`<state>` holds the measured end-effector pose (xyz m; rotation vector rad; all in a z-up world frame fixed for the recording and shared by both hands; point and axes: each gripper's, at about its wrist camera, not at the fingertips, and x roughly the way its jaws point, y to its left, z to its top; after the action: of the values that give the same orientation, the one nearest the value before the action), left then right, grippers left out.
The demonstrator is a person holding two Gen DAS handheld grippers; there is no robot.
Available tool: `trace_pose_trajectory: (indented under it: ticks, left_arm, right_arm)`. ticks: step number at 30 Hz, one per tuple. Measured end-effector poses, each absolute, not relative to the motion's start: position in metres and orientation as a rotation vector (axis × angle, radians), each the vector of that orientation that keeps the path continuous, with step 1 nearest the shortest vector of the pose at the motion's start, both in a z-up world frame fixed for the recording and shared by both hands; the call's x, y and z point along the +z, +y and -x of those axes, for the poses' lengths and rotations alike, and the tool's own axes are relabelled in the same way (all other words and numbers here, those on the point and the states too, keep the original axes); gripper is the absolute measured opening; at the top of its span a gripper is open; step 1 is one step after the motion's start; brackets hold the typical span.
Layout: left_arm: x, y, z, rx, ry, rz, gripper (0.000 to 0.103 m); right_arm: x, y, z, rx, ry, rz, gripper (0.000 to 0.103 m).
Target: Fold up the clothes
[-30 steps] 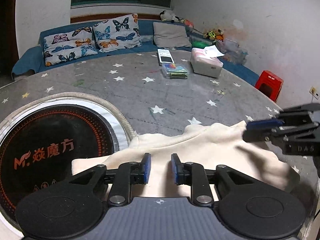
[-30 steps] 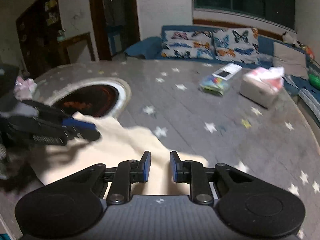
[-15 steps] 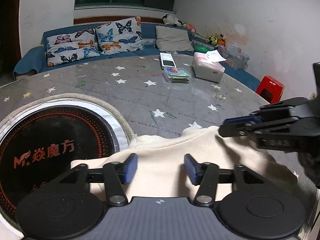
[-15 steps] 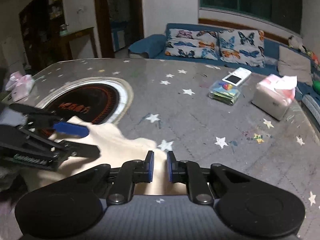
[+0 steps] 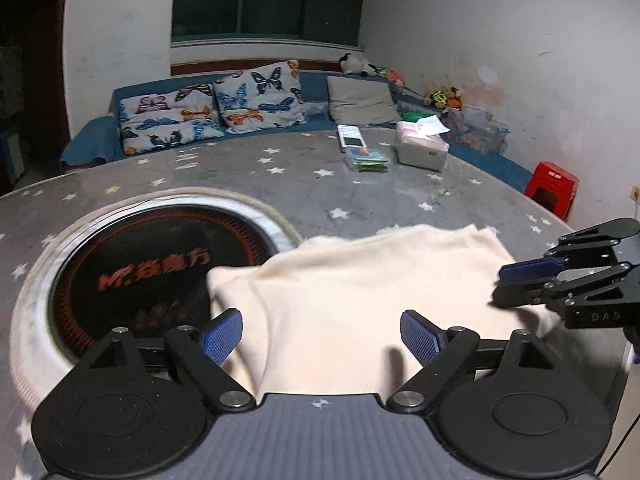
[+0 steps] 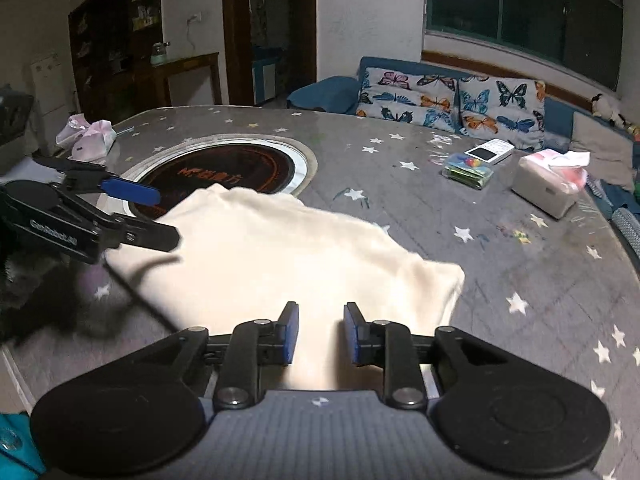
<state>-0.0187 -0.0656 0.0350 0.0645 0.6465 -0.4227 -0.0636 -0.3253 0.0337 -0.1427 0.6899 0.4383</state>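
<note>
Having just been opening, left tool [image 5: 321, 332] gapes, right tool [image 6: 321, 334] narrowly parted over garment [image 6: 280, 248]; only right view shows pink bag [image 6: 86, 140].

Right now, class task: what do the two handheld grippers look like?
Both the left gripper and right gripper are black, with linked arms, silver pivot pins, round discs at the base, a ribbed grey body and blue textured pads. White lettering marks their sides.

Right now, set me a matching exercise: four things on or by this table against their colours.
Things:
1. folded garment
2. stool
3. sofa
4. round heater plate

Colours:
A. red
B. black with orange lettering
C. cream
D. blue

Pairs: 1-C, 2-A, 3-D, 4-B
</note>
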Motion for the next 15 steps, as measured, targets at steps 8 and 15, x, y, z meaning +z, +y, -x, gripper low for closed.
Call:
trace_pose_trajectory:
  ticks: [8,15]
  left_arm:
    - [0.02,-0.049,0.025,-0.305,0.689,-0.049,0.088]
    - [0.02,-0.034,0.033,-0.226,0.678,-0.033,0.088]
  right_arm:
    - [0.023,-0.337,0.073,0.418,0.667,0.108,0.034]
    - [0.029,-0.335,0.084,0.417,0.665,0.124,0.039]
